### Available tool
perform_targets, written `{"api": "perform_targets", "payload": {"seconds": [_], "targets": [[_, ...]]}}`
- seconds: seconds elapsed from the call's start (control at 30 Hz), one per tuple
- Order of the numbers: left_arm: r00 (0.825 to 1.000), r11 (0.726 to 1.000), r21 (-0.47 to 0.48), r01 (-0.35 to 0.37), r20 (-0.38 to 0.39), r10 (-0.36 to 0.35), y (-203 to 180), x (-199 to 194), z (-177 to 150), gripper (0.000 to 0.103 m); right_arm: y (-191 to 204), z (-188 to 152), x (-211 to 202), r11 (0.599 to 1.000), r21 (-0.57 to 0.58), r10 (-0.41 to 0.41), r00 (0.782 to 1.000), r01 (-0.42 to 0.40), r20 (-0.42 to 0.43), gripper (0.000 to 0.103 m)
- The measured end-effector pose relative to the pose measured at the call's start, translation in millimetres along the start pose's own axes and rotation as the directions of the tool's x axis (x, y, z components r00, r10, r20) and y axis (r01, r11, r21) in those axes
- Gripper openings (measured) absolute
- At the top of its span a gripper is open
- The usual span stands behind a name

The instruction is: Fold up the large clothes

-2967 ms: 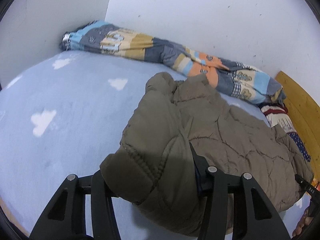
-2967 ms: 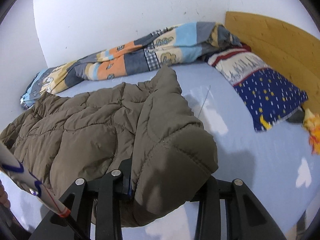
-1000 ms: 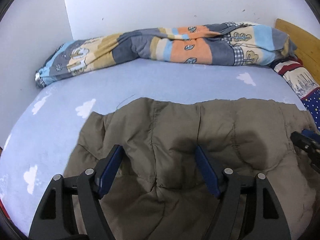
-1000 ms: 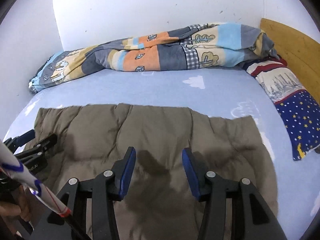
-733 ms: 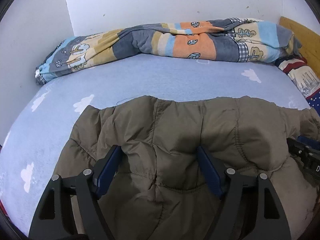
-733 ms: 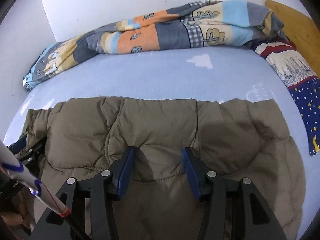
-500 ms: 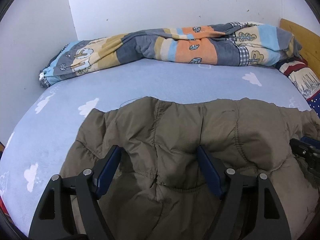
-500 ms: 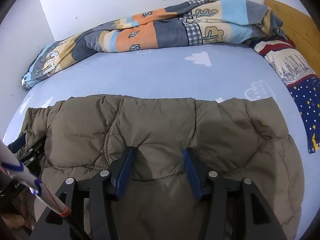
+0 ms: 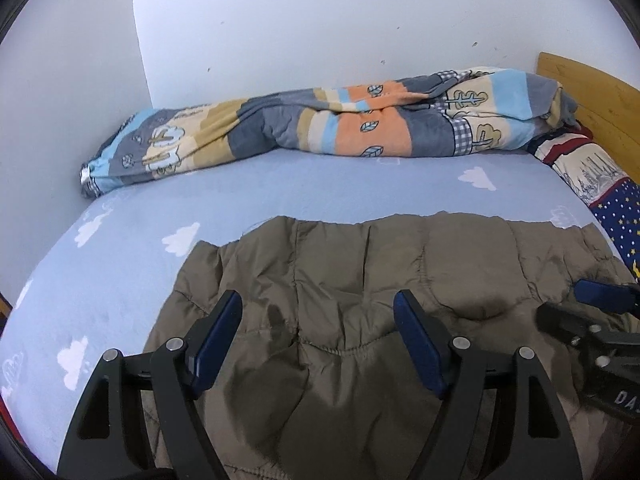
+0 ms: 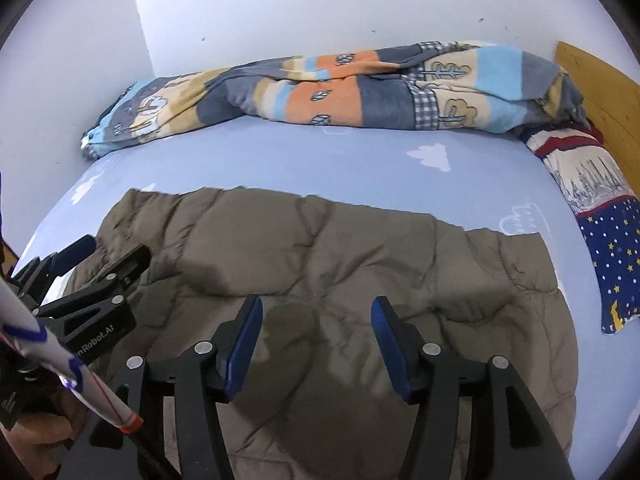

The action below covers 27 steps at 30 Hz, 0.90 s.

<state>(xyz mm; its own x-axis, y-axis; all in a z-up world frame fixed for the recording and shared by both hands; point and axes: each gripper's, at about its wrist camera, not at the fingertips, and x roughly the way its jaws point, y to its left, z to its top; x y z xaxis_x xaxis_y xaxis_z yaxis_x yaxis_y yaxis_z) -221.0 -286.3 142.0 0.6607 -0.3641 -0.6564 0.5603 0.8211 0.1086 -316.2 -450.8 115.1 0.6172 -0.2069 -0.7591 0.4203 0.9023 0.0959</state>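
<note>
An olive quilted jacket lies folded flat on the light blue bed sheet. My left gripper hovers open over the jacket's left part, nothing between its blue pads. My right gripper is over the jacket's middle right; its jaws are opening and nothing is between them. Each gripper shows in the other's view: the right one at the right edge, the left one at the left edge.
A patchwork blanket is bunched along the white wall at the back. A star-print pillow and a wooden headboard are on the right. A white rod with red and blue marks crosses the lower left.
Three seconds ago both grippers were shut on the lifted jacket. It now lies flat and released. Over the last second both grippers drew back and rose slightly, and the right jaws widened.
</note>
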Motion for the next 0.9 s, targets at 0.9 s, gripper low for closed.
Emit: {"api": "perform_targets", "payload": {"seconds": [0.9], "targets": [[0.998,0.999,-0.011,-0.044,0.036,0.044,5,-11,0,0.077,3,-8,8,1.000,-0.004,0.002,1.000,-0.002,-0.023,0.069]]}}
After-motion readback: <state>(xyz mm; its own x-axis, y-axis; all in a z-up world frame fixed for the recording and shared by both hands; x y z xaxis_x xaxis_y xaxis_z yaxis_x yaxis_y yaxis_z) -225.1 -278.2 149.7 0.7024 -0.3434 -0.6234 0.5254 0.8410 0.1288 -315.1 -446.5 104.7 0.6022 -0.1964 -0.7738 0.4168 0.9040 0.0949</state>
